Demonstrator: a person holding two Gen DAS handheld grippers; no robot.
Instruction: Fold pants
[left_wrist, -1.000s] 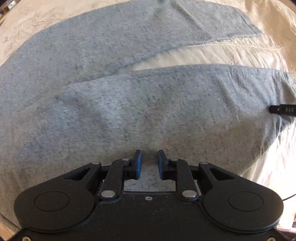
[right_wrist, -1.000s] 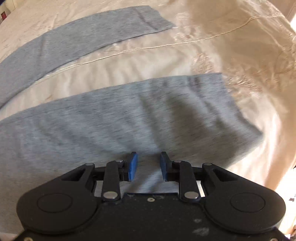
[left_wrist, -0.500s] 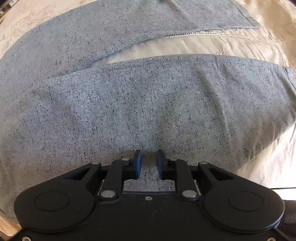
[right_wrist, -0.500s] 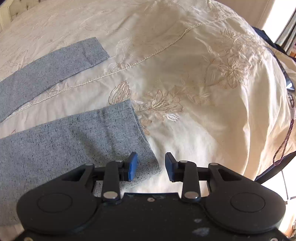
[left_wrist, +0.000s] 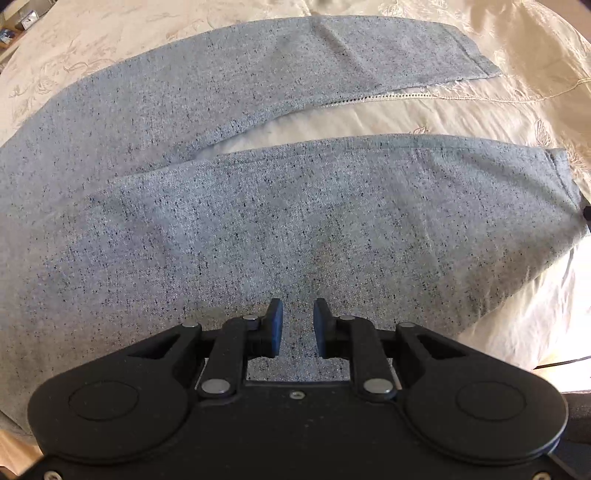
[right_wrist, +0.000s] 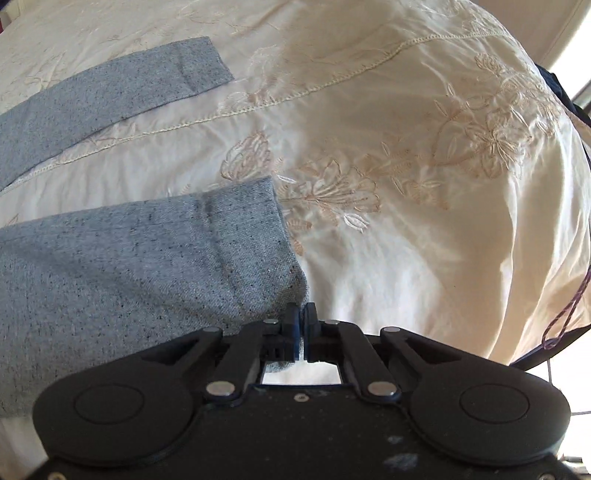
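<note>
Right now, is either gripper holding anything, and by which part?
The right gripper is shut on the pants, at the near corner of a leg hem. The left gripper is open, holding nothing.

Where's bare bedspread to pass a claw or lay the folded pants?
Widest bare patch: cream bedspread right of both leg hems. A narrower bare wedge runs between the far leg and near leg. Crowded: the near leg's hem corner, pinched by the right claw; the open left claw sits over fabric.
</note>
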